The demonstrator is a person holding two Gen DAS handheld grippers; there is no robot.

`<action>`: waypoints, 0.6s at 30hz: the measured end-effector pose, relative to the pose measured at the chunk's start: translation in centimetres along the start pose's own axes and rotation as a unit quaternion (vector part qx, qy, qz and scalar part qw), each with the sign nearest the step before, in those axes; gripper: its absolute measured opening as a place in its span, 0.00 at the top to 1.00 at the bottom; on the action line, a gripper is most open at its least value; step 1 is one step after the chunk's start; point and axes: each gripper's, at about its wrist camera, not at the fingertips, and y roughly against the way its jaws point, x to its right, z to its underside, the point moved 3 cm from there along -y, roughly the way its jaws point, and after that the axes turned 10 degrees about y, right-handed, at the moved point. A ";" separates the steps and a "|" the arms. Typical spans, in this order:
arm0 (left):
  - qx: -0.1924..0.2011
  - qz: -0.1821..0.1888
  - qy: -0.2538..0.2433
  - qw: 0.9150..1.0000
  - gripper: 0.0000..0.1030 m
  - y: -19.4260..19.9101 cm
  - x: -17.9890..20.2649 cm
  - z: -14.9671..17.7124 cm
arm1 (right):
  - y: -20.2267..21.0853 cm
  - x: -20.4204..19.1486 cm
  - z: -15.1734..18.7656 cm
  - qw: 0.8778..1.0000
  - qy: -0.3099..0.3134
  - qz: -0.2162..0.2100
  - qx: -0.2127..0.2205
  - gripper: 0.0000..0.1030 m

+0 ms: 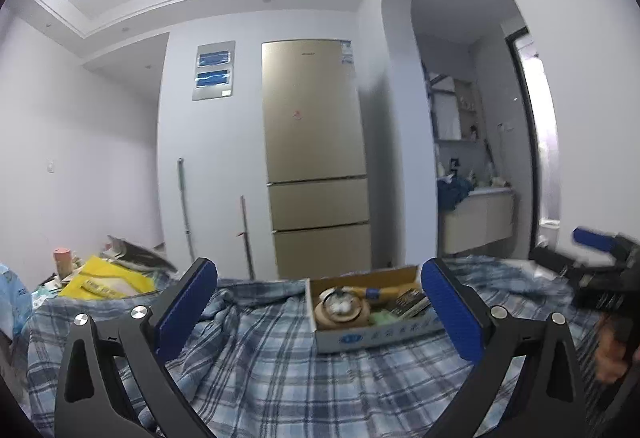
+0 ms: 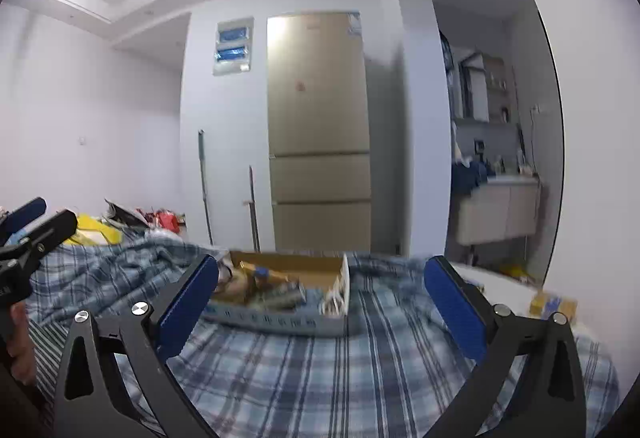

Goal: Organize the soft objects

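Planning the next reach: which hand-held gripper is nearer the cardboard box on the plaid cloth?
Hard to call. The box sits ahead of the left hand-held gripper, toward its right finger, and ahead of the right hand-held gripper, toward its left finger.

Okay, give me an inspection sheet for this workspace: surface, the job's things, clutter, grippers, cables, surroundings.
Surface: flat area fully draped by the blue plaid cloth, rumpled toward the far left.
Job's things: the plaid cloth is the only clearly soft item close by; not yet gripped.
Clutter: open cardboard box resting on the cloth, holding a round brass-coloured object and small items; yellow bag and a pile beyond the left edge.
Grippers: left gripper open, empty, above the cloth; right gripper open, empty, facing the box.
Cables: white cord-like bundle at the box's right end; too blurred to confirm.
Surroundings: gold fridge, wall panel, two poles against the wall, arched doorway on the right.
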 end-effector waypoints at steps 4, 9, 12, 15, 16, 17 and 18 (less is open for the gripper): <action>-0.012 0.005 0.003 1.000 0.00 -0.4 -0.1 0.5 | 0.1 0.7 0.3 1.000 -0.016 -0.004 0.004 0.00; 0.002 0.010 -0.013 1.000 0.00 -0.1 0.4 0.6 | 0.3 -0.3 0.2 1.000 0.008 -0.007 0.006 0.00; -0.002 0.009 -0.017 1.000 0.00 -0.1 0.5 0.9 | 0.8 -0.6 0.1 1.000 0.015 -0.006 0.015 0.00; -0.004 0.009 -0.011 1.000 0.00 -0.2 0.3 1.0 | 0.9 -0.6 0.2 1.000 0.014 -0.008 0.012 0.00; -0.003 0.008 -0.009 1.000 0.00 -0.1 0.2 1.0 | 0.9 -0.6 0.2 1.000 0.014 -0.008 0.012 0.00; -0.002 0.007 -0.009 1.000 0.00 -0.1 0.2 1.0 | 0.9 -0.6 0.2 1.000 0.015 -0.008 0.013 0.00; 0.000 0.006 -0.008 1.000 0.00 0.0 0.2 1.0 | 0.9 -0.7 0.1 1.000 0.016 -0.010 0.015 0.00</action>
